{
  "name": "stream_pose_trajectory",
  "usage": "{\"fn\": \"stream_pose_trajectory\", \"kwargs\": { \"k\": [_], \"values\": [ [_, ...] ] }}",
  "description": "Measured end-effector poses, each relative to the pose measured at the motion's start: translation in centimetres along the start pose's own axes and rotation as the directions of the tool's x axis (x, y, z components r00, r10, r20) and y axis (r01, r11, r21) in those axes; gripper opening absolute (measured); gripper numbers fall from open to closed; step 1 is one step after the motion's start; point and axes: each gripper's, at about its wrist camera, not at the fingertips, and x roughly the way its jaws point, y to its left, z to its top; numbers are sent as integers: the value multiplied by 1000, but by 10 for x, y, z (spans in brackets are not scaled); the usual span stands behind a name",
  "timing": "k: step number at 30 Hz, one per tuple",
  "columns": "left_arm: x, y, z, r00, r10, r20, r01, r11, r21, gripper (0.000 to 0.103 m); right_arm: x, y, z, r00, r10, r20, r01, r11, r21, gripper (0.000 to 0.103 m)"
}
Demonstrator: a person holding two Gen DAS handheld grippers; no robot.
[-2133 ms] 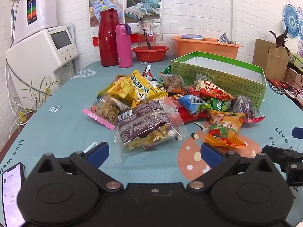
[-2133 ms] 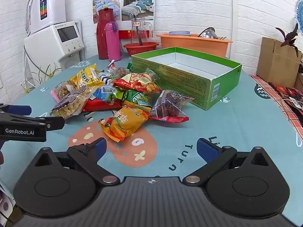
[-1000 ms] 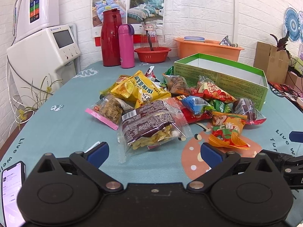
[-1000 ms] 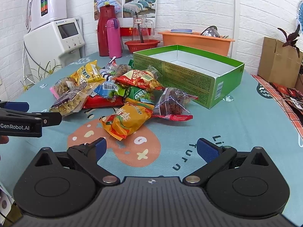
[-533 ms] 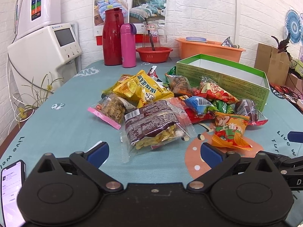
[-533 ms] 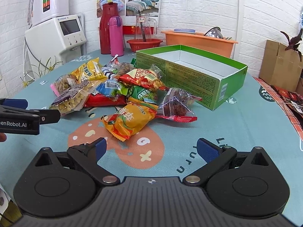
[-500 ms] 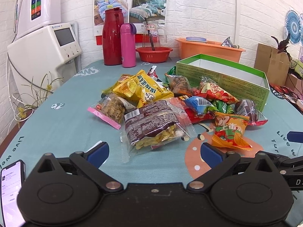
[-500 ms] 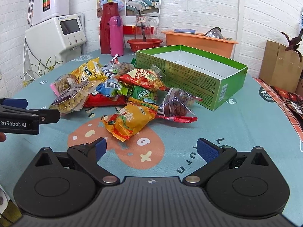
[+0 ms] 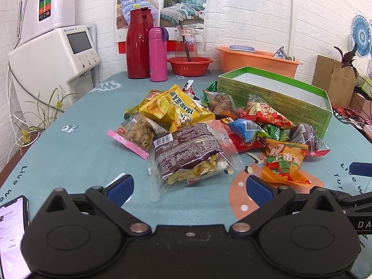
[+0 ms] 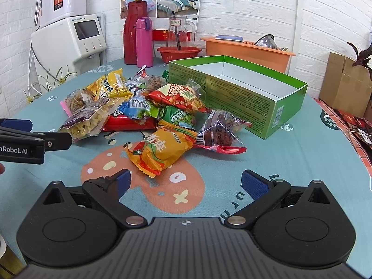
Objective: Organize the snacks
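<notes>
Basically a snack pile [image 9: 209, 125] sits mid-table on the teal tablecloth [image 9: 81, 153], nothing picked up. Nearest the left gripper [image 9: 189, 187]: a brown clear-window packet [image 9: 188, 153] of yellow puffs, lying flat just ahead of its spread blue fingertips [image 9: 121, 184]. Left of that a pink-edged packet [image 9: 137, 132]; behind it a yellow chip bag [image 9: 176, 109]. Right gripper [image 10: 184, 184] is released too, jaws wide, empty, hovering just short of the orange packet [image 10: 162, 151], which lies on the tablecloth's orange patch. Beside the orange packet, a clear bag of dark brown pieces [image 10: 218, 132] with a red edge; behind these a green packet [image 10: 177, 116], a blue one [image 10: 139, 107], a flat red one [image 10: 127, 122] and a red-orange bag [image 10: 179, 97] (overlapping, edges hard to separate). Green box [image 10: 244, 97], open, white inside, stands behind the pile on the right, touching or nearly touching the rear packets; empty as far as visible. Further back: red thermos [image 9: 139, 44], pink bottle [image 9: 158, 54], red basin [image 9: 189, 66], orange tub [image 9: 258, 61]. Phone [image 9: 11, 232] at the left view's lower left corner.
</notes>
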Motion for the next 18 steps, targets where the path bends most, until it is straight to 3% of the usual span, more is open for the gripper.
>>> {"fn": "stream_pose_trajectory", "kwargs": {
  "k": [18],
  "values": [
    [7, 0, 1, 1000, 3, -13, -3, 1000, 4, 103, 6, -1, 1, 1000, 0, -7, 0, 1000, 2, 103]
  ]
}}
